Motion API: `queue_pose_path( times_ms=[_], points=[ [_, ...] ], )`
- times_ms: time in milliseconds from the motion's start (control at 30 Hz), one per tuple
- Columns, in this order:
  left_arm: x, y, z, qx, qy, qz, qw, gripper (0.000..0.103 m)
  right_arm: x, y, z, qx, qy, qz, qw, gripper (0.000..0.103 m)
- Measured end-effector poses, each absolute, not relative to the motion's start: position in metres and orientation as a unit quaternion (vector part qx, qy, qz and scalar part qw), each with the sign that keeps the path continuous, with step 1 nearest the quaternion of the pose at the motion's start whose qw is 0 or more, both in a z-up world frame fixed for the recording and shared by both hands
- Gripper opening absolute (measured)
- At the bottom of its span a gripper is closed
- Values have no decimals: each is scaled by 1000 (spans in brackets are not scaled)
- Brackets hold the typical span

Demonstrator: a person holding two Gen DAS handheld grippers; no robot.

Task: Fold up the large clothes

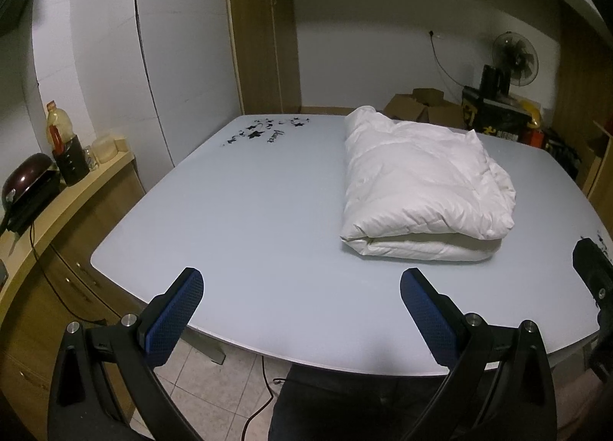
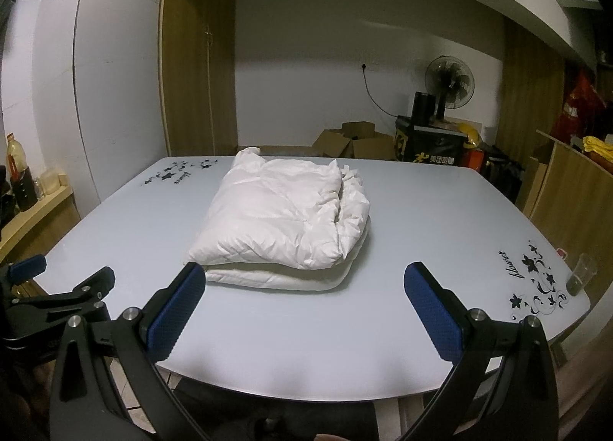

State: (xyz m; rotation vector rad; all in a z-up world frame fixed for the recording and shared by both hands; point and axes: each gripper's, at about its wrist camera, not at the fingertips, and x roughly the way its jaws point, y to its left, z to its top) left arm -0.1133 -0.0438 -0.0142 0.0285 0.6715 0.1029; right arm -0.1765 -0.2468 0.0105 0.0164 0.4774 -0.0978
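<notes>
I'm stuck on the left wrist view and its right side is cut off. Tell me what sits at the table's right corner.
Observer: A clear plastic cup stands there, beside a black flower decal.
Operator: Describe the jacket's right edge.
Observer: On the folded white jacket, loose crumpled layers show along that edge, not a clean fold.
Operator: Report the right gripper.
Observer: The right gripper is open, short of the jacket, holding nothing.

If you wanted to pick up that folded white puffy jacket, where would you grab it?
Probably at the near folded edge of the white down jacket, coming from the front: its layers stack closed there, while the right side is loose and ruffled. Both the left gripper and right gripper are open.
</notes>
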Motion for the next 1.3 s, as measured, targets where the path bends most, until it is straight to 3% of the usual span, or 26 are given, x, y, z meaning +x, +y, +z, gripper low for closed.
queue_pose_path(
  times_ms=[1300],
  points=[
    [-113, -45, -17, 9, 338, 51, 940, 103, -178, -246, 14, 4, 239, -43, 970, 103]
  ],
)
